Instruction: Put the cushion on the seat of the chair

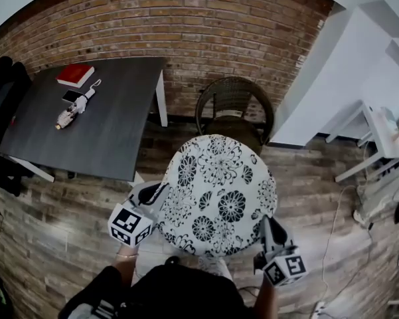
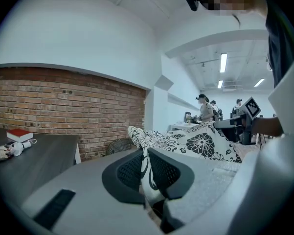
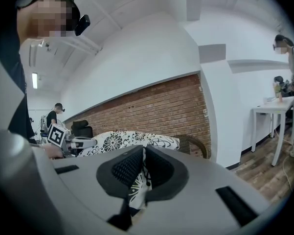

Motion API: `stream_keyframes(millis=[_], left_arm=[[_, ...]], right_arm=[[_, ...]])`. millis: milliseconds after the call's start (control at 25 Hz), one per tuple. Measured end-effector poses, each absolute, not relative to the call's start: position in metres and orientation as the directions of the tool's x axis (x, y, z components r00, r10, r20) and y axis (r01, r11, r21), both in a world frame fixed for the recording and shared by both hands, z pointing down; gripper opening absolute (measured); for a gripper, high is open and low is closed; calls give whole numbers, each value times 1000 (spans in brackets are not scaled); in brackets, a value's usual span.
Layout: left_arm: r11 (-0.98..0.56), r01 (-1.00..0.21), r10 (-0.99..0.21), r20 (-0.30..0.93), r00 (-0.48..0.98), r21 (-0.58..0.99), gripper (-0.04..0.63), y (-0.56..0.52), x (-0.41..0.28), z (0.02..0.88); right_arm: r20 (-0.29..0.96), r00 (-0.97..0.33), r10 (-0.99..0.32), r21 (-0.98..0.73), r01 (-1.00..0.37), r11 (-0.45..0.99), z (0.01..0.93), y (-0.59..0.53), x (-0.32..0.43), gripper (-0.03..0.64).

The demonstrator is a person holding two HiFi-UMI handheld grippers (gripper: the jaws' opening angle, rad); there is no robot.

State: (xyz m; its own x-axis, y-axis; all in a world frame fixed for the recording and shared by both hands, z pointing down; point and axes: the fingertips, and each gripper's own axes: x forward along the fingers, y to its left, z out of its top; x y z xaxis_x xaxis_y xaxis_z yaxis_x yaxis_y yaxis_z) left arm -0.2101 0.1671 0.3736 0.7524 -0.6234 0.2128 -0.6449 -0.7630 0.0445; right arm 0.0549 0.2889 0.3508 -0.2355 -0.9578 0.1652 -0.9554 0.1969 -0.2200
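Observation:
A round white cushion with black flowers (image 1: pixel 216 195) hangs flat in the air between both grippers, just in front of a dark wicker chair (image 1: pixel 234 106) that stands against the brick wall. My left gripper (image 1: pixel 154 193) is shut on the cushion's left edge; in the left gripper view the fabric (image 2: pixel 146 173) is pinched between the jaws. My right gripper (image 1: pixel 265 226) is shut on the cushion's near right edge, with the cloth (image 3: pixel 139 177) caught between its pads. The chair's seat is partly hidden behind the cushion.
A dark grey table (image 1: pixel 86 115) stands at the left with a red book (image 1: pixel 75 75) and a small white toy (image 1: pixel 72 111) on it. White desks (image 1: pixel 378 135) stand at the right. Cables (image 1: pixel 345 244) lie on the wooden floor. People work in the background.

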Motion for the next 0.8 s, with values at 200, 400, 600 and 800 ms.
stream_keyframes(millis=[200, 400, 600, 800], left_arm=[[-771, -635, -610, 235, 756, 41, 14, 154, -181, 379], [-780, -626, -603, 251, 757, 17, 14, 139, -161, 380], [-786, -618, -597, 258, 759, -2, 14, 126, -135, 375], [-779, -626, -608, 275, 745, -29, 14, 118, -123, 374]], right_arm=[[157, -239, -958, -265, -945, 193, 357, 275, 79, 18], [159, -238, -958, -287, -940, 186, 366, 262, 98, 18], [151, -238, -959, -304, -935, 184, 369, 248, 120, 18], [130, -249, -960, -321, -927, 197, 370, 233, 136, 18]])
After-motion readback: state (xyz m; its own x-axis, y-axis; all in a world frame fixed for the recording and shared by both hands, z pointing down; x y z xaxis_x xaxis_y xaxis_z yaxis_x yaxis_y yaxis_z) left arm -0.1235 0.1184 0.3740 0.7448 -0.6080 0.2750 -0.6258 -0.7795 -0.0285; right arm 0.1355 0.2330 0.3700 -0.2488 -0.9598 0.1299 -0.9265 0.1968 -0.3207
